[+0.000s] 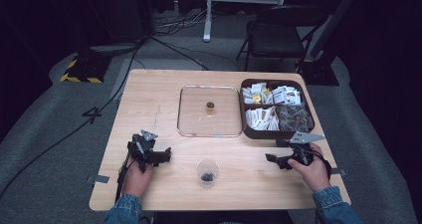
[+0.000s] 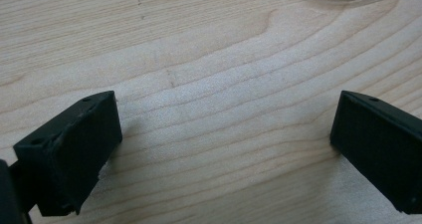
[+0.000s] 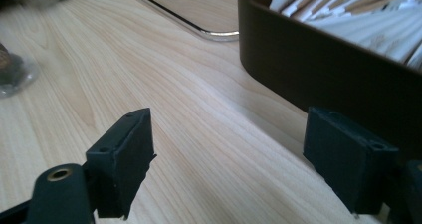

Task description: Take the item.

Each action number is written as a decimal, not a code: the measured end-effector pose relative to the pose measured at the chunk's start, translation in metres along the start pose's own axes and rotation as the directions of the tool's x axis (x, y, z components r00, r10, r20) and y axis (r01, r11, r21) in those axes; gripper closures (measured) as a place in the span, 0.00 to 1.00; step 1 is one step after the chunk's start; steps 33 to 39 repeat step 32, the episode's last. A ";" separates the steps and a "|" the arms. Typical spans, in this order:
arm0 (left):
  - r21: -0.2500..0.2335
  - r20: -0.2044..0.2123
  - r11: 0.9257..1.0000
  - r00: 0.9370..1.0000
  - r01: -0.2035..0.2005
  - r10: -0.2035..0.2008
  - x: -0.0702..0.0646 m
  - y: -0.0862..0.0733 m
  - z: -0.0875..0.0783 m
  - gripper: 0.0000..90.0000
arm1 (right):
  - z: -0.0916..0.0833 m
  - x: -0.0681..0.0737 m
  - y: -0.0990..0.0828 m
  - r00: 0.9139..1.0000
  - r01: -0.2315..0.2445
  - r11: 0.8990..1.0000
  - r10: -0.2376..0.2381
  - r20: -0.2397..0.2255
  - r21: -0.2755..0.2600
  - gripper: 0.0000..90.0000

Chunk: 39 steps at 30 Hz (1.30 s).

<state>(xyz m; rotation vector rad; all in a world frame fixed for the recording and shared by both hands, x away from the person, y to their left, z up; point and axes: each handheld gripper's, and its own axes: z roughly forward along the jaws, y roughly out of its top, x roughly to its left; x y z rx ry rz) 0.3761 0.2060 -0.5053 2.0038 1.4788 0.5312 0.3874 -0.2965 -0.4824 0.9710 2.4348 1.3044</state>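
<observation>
Both claws rest low on the desk (image 1: pixel 164 89) with jaws spread wide and nothing between them, the left claw (image 1: pixel 166 156) near left and the right claw (image 1: pixel 269 158) near right, seemingly parked on either side of the small clear cup (image 1: pixel 207 172) at the near middle. That cup holds something dark, too small to identify. The brown tray (image 1: pixel 249 127) of packets and the clear lid (image 1: pixel 209 111) lie farther off, the lid's edge cut off in both gripper views.

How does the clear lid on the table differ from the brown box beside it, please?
The clear lid lies flat and see-through, with a small gold knob; the brown box is opaque, deep-walled, and packed with sachets. Both are rounded squares on the wooden table, set side by side.
</observation>
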 end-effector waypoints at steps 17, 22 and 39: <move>-0.001 -0.002 1.000 1.000 -0.002 0.002 0.000 0.000 0.000 0.00 | 0.012 0.003 -0.018 0.999 0.041 0.995 -0.041 0.000 0.086 0.21; -0.001 -0.002 1.000 1.000 -0.002 0.002 0.000 0.000 0.000 0.00 | 0.016 0.010 -0.017 0.993 0.111 0.987 -0.115 0.026 0.117 0.15; -0.001 -0.002 1.000 1.000 -0.002 0.002 0.000 0.000 0.000 0.00 | 0.020 0.012 -0.016 0.992 0.096 0.985 -0.105 0.063 0.141 0.06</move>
